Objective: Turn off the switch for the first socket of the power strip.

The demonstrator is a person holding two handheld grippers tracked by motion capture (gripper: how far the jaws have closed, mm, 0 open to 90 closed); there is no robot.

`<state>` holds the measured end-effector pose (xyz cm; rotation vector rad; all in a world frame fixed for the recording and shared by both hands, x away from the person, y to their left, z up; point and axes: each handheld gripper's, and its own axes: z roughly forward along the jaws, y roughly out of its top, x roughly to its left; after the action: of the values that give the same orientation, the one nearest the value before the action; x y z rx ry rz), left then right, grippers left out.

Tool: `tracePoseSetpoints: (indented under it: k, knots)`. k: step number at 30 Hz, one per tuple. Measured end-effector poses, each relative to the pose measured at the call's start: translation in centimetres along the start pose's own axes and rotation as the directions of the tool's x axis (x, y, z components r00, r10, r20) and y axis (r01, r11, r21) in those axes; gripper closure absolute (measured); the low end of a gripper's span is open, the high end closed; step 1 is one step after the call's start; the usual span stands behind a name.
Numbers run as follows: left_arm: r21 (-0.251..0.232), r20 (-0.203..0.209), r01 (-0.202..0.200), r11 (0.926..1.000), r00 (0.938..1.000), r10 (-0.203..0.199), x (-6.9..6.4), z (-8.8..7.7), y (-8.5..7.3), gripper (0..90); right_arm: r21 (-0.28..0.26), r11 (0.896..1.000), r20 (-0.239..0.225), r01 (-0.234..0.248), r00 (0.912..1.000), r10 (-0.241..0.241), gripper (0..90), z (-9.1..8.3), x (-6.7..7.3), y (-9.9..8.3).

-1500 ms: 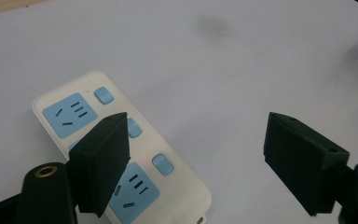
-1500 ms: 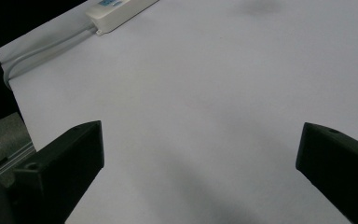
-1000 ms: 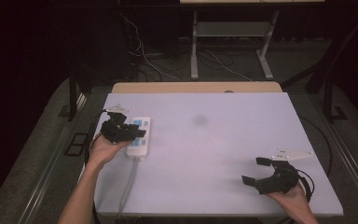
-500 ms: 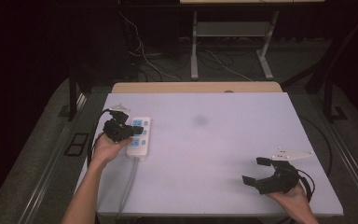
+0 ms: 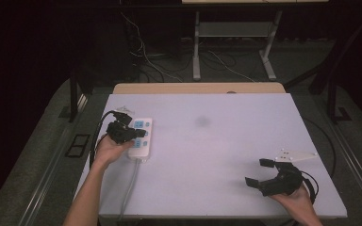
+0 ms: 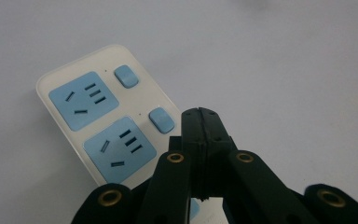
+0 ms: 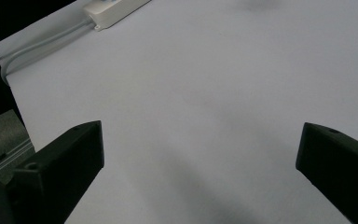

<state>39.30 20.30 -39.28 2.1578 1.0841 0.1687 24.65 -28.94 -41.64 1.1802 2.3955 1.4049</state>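
Left gripper, jaws pressed together, hovers or perhaps touches power strip near table's left edge. Right gripper, jaws spread, near-right corner; wide bare middle.

Bright table, dark surroundings, soft shadows

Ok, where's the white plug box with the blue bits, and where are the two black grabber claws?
power strip (image 6: 77, 100): left gripper view, upper blue socket.
left gripper (image 6: 200, 114): left gripper view, tips of its shut jaws.
right gripper (image 5: 258, 172): high view, gap between its open jaw tips.
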Motion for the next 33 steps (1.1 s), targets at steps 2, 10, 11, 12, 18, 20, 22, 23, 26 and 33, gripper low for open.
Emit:
tracePoseSetpoints:
  k: [2,10,11,12,18,20,22,23,26,33]
  knots:
    - [0.017,0.002,-0.006,0.9998,1.0,0.006,0.0,0.2,0.0,89.5,0.0,1.0,0.0,0.0,1.0,0.0,0.7,0.0,0.0,0.0]
    - [0.077,0.014,-0.022,0.9968,0.9997,0.021,-0.1,1.0,-0.1,89.6,-0.001,1.0,0.001,0.001,1.0,-0.001,0.7,0.0,0.0,0.0]
    - [0.089,0.016,-0.023,0.9958,0.9996,0.022,-0.2,1.1,-0.1,89.6,-0.001,1.0,0.0,0.001,1.0,-0.001,0.7,0.0,0.0,0.0]
    - [0.097,0.018,-0.024,0.995,0.9996,0.023,-0.2,1.1,-0.2,89.6,-0.001,1.0,0.0,0.001,1.0,-0.001,0.7,0.0,0.0,0.0]
    - [0.121,0.029,-0.025,0.9923,0.9994,0.022,-0.2,1.4,-0.3,89.6,0.001,1.0,0.0,0.0,1.0,0.0,0.7,0.0,0.0,0.0]
    - [0.123,0.026,-0.025,0.9921,0.9994,0.022,-0.1,1.4,-0.3,89.7,0.001,1.0,0.0,0.001,1.0,-0.001,0.7,0.0,-0.1,0.0]
    - [0.124,0.025,-0.025,0.992,0.9994,0.022,-0.1,1.4,-0.3,89.7,0.0,1.0,0.001,0.001,1.0,-0.001,0.7,-0.1,-0.1,0.0]
    - [0.128,0.025,-0.03,0.9914,0.9993,0.027,0.0,1.3,-0.4,89.7,0.0,1.0,0.001,0.001,1.0,-0.001,0.7,-0.1,-0.1,0.0]
    - [0.113,0.039,-0.005,0.9936,0.9992,0.001,0.3,1.2,-0.6,89.8,0.001,1.0,0.001,0.002,1.0,-0.002,0.7,-0.1,-0.1,0.0]
    - [0.097,0.047,0.012,0.9952,0.9988,-0.016,0.4,1.2,-0.9,90.0,0.002,1.0,0.005,0.004,1.0,-0.004,0.7,-0.1,-0.1,-0.1]
